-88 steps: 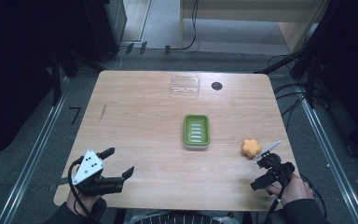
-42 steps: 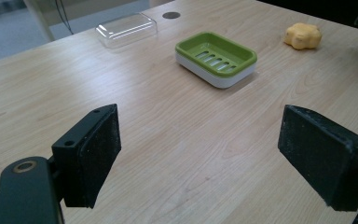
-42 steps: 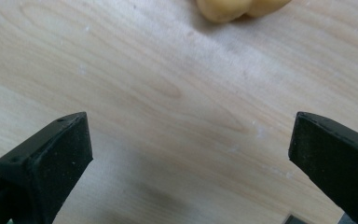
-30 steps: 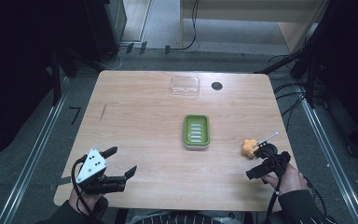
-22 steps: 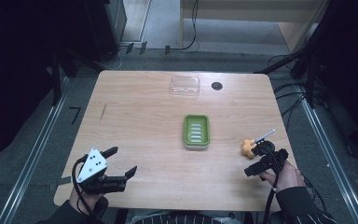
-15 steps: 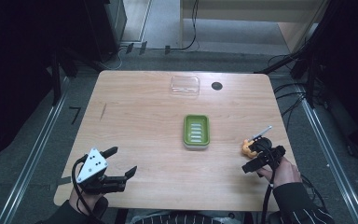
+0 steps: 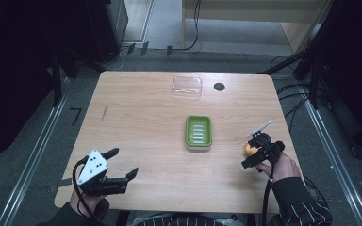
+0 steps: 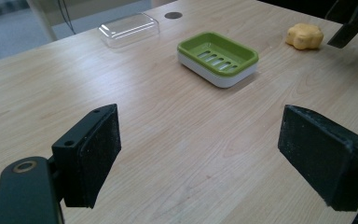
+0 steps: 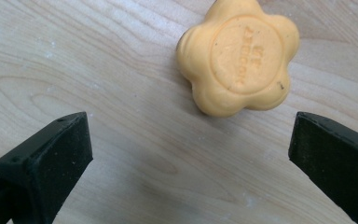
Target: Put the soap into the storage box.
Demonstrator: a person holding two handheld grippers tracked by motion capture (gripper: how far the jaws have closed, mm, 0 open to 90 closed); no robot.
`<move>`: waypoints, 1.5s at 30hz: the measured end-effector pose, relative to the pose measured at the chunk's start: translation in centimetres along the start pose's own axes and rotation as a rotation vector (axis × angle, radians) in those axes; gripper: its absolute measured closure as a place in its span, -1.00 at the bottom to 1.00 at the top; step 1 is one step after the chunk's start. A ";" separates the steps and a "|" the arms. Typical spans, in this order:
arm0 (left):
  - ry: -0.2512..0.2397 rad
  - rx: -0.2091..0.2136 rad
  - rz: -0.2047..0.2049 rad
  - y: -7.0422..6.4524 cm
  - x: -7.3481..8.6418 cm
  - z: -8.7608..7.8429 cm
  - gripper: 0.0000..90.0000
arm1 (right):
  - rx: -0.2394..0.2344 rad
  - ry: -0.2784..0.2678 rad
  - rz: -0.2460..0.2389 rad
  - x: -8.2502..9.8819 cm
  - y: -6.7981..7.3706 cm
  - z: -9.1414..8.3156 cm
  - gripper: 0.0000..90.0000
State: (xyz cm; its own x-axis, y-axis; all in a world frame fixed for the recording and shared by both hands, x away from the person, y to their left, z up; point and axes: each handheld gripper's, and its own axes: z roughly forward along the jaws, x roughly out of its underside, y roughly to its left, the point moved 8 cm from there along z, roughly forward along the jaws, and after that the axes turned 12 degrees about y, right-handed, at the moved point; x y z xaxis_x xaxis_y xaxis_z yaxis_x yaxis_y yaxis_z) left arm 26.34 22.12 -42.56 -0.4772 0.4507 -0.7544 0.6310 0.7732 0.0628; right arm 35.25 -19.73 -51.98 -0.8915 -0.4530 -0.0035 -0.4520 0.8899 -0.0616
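Note:
An orange flower-shaped soap [image 9: 239,56] lies on the wooden table near its right edge [image 7: 249,148]. My right gripper [image 9: 186,158] is open just over the table, and the soap sits a little beyond its spread fingertips without touching them. In the high view the right gripper [image 7: 253,146] hangs directly over the soap. A green soap dish [image 7: 198,132] on a white base stands empty at the table's middle. My left gripper [image 7: 125,162] rests open near the front left corner, its jaws [image 8: 209,158] holding nothing and pointing toward the dish [image 8: 218,57] and the soap [image 8: 305,36].
A clear plastic lid [image 7: 187,86] lies at the far edge of the table, beside a round black hole [image 7: 219,86]. Bare wood stretches between the dish and both grippers. Cables and dark frames stand around the table on the floor.
My right gripper has moved forward and slightly left to the soap, and now covers most of it in the high view. The left gripper has stayed put.

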 end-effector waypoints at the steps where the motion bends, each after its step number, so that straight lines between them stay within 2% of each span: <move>1: 0.000 0.000 0.000 0.0 0.0 0.0 -0.70 | 0.002 -0.002 0.003 -0.1 -0.1 0.0 -1.00; 14: -0.001 0.000 -0.001 0.0 0.0 0.0 -0.70 | -0.010 -0.008 -0.001 -1.4 -0.6 -0.2 -1.00; 26: 0.000 0.001 -0.001 0.0 0.0 0.0 -0.70 | -0.022 0.015 -0.007 -2.5 -1.1 0.0 -1.00; 33: 0.000 0.002 0.000 0.0 0.0 0.0 -0.70 | -0.043 0.025 0.002 -3.2 -2.0 0.2 -1.00; 45: 0.001 0.003 0.002 0.0 0.0 0.0 -0.70 | -0.075 0.088 -0.015 -4.4 -2.8 1.8 -1.00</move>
State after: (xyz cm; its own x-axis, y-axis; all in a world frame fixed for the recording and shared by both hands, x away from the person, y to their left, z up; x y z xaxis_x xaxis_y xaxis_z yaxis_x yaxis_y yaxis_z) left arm 26.32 22.13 -42.60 -0.4768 0.4529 -0.7533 0.6336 0.7711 0.0626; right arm 40.47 -20.31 -53.58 -0.8824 -0.4628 0.0845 -0.4634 0.8861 0.0136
